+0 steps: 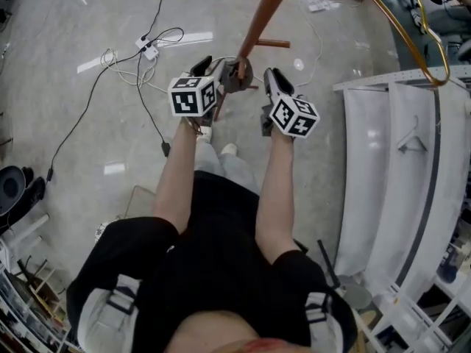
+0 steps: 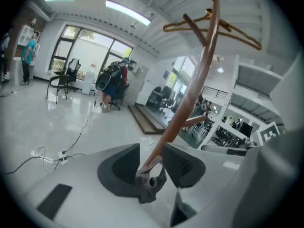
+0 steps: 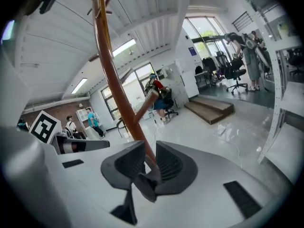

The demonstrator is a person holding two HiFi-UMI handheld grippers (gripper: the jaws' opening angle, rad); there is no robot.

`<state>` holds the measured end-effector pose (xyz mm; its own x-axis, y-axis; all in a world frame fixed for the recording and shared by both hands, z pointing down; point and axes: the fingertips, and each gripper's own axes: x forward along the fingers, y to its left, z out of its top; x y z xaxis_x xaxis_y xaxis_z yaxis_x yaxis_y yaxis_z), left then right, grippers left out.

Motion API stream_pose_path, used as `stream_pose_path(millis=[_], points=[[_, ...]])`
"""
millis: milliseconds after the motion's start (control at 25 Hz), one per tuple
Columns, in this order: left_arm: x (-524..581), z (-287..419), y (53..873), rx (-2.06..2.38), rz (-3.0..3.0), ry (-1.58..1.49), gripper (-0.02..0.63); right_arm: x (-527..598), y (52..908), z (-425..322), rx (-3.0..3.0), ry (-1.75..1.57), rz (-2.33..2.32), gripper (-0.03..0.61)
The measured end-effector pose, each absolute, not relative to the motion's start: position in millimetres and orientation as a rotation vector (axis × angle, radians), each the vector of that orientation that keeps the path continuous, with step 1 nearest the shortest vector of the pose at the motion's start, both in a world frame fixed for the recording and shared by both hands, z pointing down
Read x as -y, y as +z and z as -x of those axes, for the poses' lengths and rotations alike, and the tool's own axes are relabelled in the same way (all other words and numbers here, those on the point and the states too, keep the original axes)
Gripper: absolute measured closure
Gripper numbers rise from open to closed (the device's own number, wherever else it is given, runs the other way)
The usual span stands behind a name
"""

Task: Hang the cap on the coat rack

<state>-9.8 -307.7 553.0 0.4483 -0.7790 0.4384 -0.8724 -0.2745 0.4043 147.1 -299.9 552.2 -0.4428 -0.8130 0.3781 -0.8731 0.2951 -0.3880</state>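
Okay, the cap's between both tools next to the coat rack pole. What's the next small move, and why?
Probably let the right tool finish closing on the cap before lifting: the left tool is opening with cap fabric loose between its jaws, and the cap sits low beside the coat rack pole, with the pegs high above.

Coat rack (image 1: 261, 19) top beyond head view

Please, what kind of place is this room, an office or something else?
Probably an open office or lab: office chairs by large windows, a power strip with cables on the glossy floor, and a wooden coat rack.
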Motion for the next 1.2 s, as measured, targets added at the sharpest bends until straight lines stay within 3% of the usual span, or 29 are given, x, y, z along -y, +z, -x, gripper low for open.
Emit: stream_pose_path(millis=[40,120,240,520,1200], points=[[308,9,533,1.395,-2.136,0.145,0.484,299,534,-149,2.472,0.794,-1.612,0.533],[304,10,488,1.423,-2.198,-0.007,0.615,292,500,-153,2.536,0.710,-1.624,0.561],[290,1,424,1.410,-2.336,-0.165,0.615,277,450,-162,2.641,0.588,-1.614,0.580],[269,-18,345,1.536,-2.545,-0.098,0.615,255,343,-172,2.799,0.183,-1.675,0.583],[265,-35,308,1.727,-2.552,-0.118,0.615,246,303,-213,2.762,0.009,-1.735,0.583]])
